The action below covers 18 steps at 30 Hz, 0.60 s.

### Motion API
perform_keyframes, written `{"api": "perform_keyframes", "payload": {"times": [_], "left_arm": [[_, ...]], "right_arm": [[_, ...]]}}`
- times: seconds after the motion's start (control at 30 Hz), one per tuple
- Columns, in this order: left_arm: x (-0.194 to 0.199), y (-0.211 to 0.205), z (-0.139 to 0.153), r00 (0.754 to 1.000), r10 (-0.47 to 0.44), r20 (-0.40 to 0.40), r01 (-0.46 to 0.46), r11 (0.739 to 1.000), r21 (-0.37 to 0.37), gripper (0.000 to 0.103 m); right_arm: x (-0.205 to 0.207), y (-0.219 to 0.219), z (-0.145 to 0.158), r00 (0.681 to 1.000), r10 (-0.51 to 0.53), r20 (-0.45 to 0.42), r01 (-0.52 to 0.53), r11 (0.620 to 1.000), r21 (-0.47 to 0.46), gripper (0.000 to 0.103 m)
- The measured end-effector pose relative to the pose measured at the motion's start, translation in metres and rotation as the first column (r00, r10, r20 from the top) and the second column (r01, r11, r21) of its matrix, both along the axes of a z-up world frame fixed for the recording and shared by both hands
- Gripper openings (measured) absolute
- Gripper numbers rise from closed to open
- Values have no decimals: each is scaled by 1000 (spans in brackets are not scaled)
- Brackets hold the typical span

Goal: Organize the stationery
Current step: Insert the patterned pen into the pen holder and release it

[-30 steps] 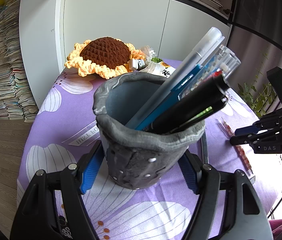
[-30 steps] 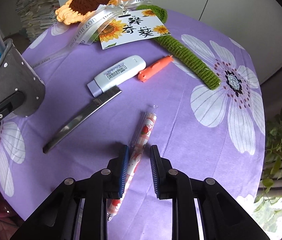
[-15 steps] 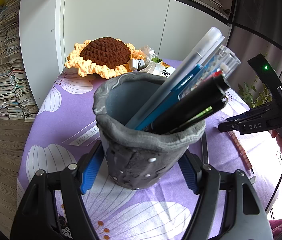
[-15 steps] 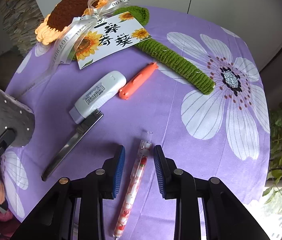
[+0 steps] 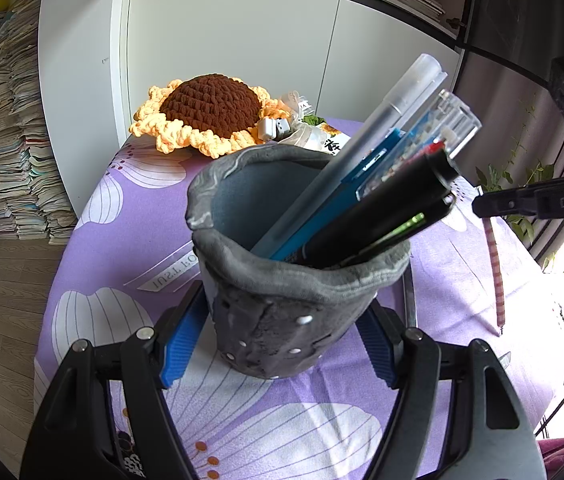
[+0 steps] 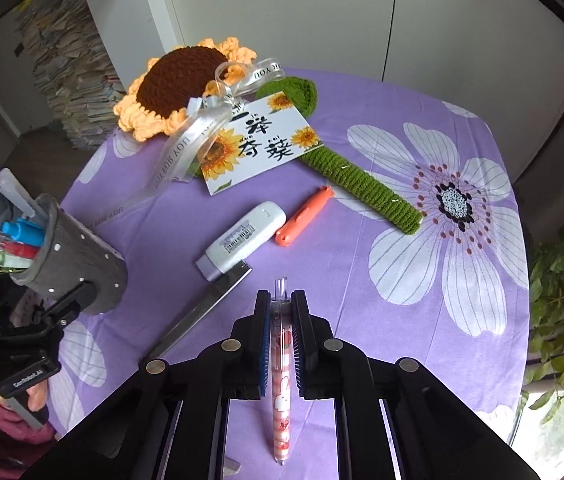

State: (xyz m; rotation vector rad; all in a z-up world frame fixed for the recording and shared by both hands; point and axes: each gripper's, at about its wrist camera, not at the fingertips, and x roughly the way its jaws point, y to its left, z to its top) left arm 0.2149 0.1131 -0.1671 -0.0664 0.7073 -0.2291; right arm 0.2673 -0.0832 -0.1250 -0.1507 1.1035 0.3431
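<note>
My left gripper (image 5: 282,340) is shut on a grey felt pen holder (image 5: 294,312) that stands on the purple flowered tablecloth (image 5: 129,248), its blue pads pressing both sides. Several pens (image 5: 382,184) lean out of the holder to the right. My right gripper (image 6: 280,312) is shut on a pink patterned pen (image 6: 282,400), held lengthwise between the pads and lifted off the cloth. In the left wrist view the pink pen (image 5: 494,264) hangs down from the right gripper (image 5: 482,206) to the right of the holder. The pen holder (image 6: 77,268) shows at the left in the right wrist view.
On the cloth lie a white stick-shaped device (image 6: 241,240), an orange pen (image 6: 306,216) and a flat metal ruler (image 6: 201,316). Behind them rests a crochet sunflower (image 6: 177,80) with a green stem, ribbon and card (image 6: 257,140). White cupboards, stacked books and a plant surround the table.
The right gripper closed on the pink pen and raised it off the cloth, and the pen now hangs from it. The left gripper and the holder have not moved.
</note>
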Motion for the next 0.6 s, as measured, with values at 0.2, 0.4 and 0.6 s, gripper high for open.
{"api": "perform_keyframes", "payload": {"times": [0.2, 0.4, 0.6], "left_arm": [[0, 0, 0, 1000, 0, 0, 0, 1000, 0, 71], [0, 0, 0, 1000, 0, 0, 0, 1000, 0, 71], [0, 0, 0, 1000, -1, 0, 1, 1000, 0, 71]], "right_arm": [[-28, 8, 53, 987, 30, 157, -43, 995, 84, 11], [-61, 26, 116, 927, 96, 362, -161, 975, 154, 11], [-70, 52, 168, 855, 148, 496, -303, 920, 247, 11]]}}
